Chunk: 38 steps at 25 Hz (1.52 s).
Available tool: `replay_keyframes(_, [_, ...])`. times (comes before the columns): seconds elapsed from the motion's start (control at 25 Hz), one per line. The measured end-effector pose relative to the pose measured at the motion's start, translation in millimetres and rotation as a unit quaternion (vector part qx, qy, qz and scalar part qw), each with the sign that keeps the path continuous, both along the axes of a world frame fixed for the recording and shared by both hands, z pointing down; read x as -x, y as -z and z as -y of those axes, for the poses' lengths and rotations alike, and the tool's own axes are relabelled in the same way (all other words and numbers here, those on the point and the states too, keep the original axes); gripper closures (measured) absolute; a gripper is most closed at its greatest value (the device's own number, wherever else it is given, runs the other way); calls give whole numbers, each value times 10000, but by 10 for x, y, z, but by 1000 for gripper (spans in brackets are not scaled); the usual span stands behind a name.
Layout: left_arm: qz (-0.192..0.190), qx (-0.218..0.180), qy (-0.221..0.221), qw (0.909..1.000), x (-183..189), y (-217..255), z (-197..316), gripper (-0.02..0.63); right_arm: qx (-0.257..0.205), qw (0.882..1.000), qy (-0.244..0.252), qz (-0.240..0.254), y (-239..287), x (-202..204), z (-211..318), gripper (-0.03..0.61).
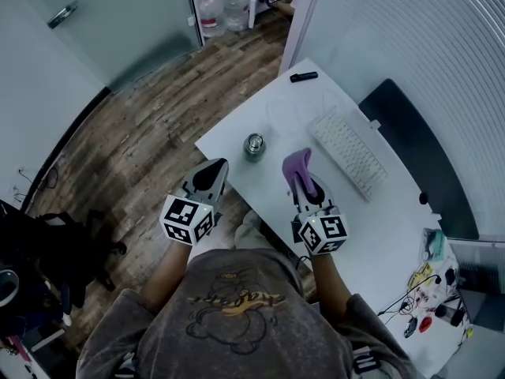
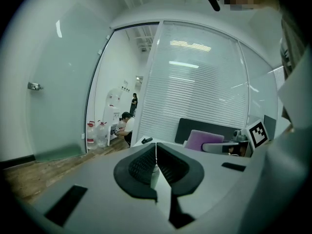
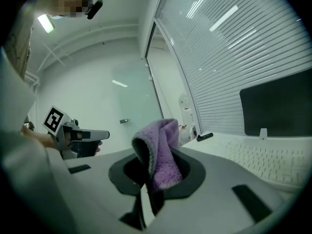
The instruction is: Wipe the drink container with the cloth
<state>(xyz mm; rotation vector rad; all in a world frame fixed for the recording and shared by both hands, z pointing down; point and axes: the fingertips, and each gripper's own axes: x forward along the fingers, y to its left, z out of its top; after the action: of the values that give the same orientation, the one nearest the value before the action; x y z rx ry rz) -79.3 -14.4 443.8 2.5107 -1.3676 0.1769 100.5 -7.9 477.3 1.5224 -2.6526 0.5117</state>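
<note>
Keyboard (image 1: 347,155) lies beside cloth (image 1: 297,164) and drink container (image 1: 254,145), black marker (image 1: 303,76) farther back.

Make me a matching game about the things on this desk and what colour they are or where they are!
Things:
1. cloth
2. drink container
3. keyboard
4. left gripper

Descriptions:
A. shut, with nothing in it
B. white, lying to the right of the cloth
C. purple, pinched in the right gripper
D. shiny, standing free on the table

Pairs: 1-C, 2-D, 3-B, 4-A
</note>
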Motion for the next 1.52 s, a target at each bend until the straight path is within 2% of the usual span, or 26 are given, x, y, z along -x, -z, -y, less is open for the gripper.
replay_keyframes(0.24, [81, 116, 110, 9998, -124, -98, 265, 592, 149, 9998, 100, 62, -97, -145, 267, 530])
replay_keyframes(0.56, [183, 125, -39, 9997, -206, -22, 393, 592, 202, 9995, 180, 154, -75, -114, 406, 529])
replay_keyframes(1.0, [131, 144, -610, 9979, -287, 15, 677, 592, 218, 9996, -88, 134, -18, -64, 546, 530])
replay_keyframes(1.52, [91, 277, -1273, 9914, -403, -121, 853, 592, 279, 9992, -260, 101, -102, 33, 734, 529])
